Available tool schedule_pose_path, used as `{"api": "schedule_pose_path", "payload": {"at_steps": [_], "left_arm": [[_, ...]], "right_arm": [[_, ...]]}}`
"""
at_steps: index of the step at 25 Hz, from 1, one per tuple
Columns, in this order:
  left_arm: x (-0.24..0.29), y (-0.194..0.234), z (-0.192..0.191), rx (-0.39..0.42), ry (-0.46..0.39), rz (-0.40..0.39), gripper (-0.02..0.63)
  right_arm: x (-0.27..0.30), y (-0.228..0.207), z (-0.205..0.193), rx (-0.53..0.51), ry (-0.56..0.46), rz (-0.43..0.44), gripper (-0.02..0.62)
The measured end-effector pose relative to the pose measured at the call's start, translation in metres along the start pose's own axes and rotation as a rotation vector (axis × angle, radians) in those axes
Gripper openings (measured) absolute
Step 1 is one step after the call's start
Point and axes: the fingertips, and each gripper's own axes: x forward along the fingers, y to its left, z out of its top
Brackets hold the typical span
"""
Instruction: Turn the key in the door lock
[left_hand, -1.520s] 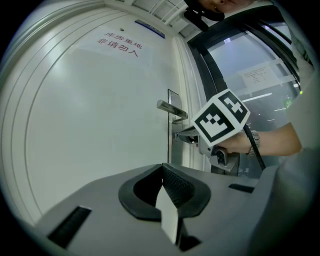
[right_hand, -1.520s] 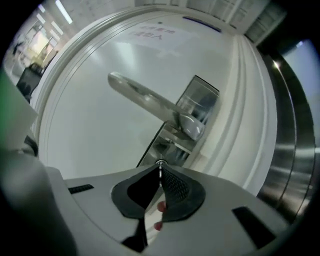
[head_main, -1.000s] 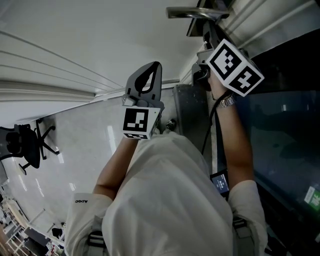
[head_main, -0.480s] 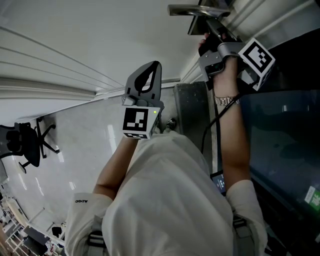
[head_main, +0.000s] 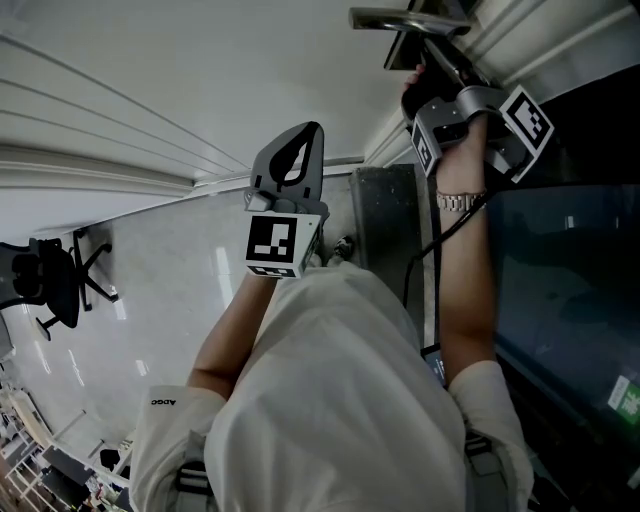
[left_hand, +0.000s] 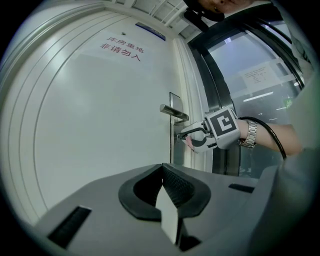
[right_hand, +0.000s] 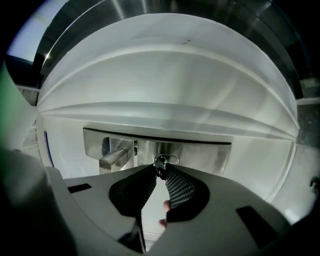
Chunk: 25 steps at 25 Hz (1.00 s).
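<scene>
Key (right_hand: 160, 163) sat in the lock plate (right_hand: 200, 150) at the right edge of the door (left_hand: 100, 125), just below the handle (left_hand: 172, 111). Right hand-held gripper (left_hand: 183, 135) was level with its tips at the key. Its jaws were narrow and had just been opening, with the key head between the tips and a thin gap along the pads. Key ring (right_hand: 171, 159) showed just past the tips.

Left hand-held gripper (left_hand: 162, 170) had its jaws together with nothing in them, and was held well back from the door, left of the right one.

Room:
- Tight on the right: frame (left_hand: 192, 85) and glass (left_hand: 255, 95) stood just beside the right hand-held gripper, with the handle close over it.
- Left of the plate, the door was one flat panel.
- Open floor (head_main: 170, 300) lay below left, with the chair (head_main: 55, 285) well apart.

Views:
- Right gripper view was the only one showing the key and ring. The plate ran across that frame, handle left of the key.
- Head view hid the plate behind the right hand-held gripper. It alone showed the floor and chair.
- Left gripper view alone gave the side-on look: right tips at the plate, a watch (left_hand: 250, 134) behind the marker cube, and a red-lettered sign (left_hand: 121, 49) high on the door.
</scene>
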Motion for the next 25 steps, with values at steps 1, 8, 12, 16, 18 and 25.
{"api": "schedule_pose_path", "payload": {"at_steps": [1, 8, 12, 16, 18, 25], "left_arm": [[0.0, 0.002, 0.0, 0.0, 0.0, 0.004, 0.01], [0.0, 0.003, -0.003, -0.003, 0.01, 0.002, 0.011], [0.0, 0.002, -0.007, -0.005, 0.021, -0.01, 0.009], [-0.002, 0.0, -0.011, -0.008, 0.035, -0.028, 0.01], [-0.004, -0.001, -0.015, -0.015, 0.042, -0.037, 0.011], [-0.007, -0.002, -0.039, -0.04, 0.085, -0.064, 0.011]], "right_arm": [[0.001, 0.001, 0.0, -0.03, 0.004, -0.001, 0.051], [-0.013, -0.008, -0.017, -0.154, 0.085, 0.052, 0.051], [-0.031, -0.032, -0.033, -0.306, 0.105, 0.016, 0.049], [-0.057, -0.061, -0.046, -0.526, 0.061, -0.111, 0.024], [-0.071, -0.074, -0.049, -0.678, 0.027, -0.186, 0.012], [-0.102, -0.111, -0.081, -0.964, 0.072, -0.265, 0.005]]}}
